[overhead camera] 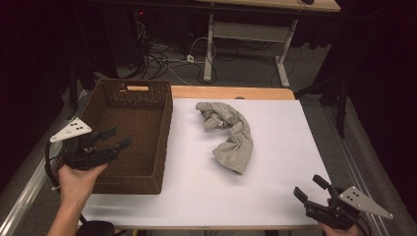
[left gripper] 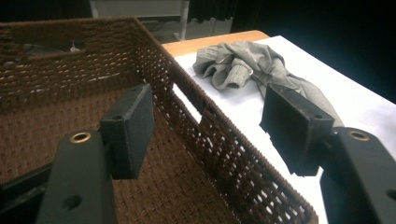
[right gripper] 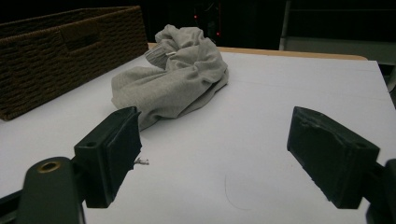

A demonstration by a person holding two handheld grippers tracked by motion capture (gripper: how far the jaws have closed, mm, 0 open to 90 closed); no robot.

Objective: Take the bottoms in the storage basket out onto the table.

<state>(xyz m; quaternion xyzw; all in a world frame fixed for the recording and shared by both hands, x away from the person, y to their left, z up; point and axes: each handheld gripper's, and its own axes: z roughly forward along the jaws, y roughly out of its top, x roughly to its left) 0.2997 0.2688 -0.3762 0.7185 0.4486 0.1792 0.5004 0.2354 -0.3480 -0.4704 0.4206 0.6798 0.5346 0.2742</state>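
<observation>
A crumpled grey garment (overhead camera: 230, 134) lies in the middle of the white tabletop (overhead camera: 275, 187), with a ribbed cuff showing at its far end (left gripper: 233, 77). A brown wicker basket (overhead camera: 129, 132) stands at the table's left side and holds nothing I can see. My left gripper (overhead camera: 117, 137) hovers open over the basket's near left part, jaws wide apart and empty (left gripper: 210, 126). My right gripper (overhead camera: 311, 188) is open near the table's front right corner, pointing toward the garment (right gripper: 177, 79), with bare table between its jaws (right gripper: 215, 154).
The basket wall (left gripper: 219, 144) runs between my left jaws and the garment. Bare white table surrounds the garment. Beyond the table's wooden far edge (overhead camera: 231, 92) are cables on the floor and a desk frame (overhead camera: 246, 34). A tiny scrap (right gripper: 142, 161) lies on the table.
</observation>
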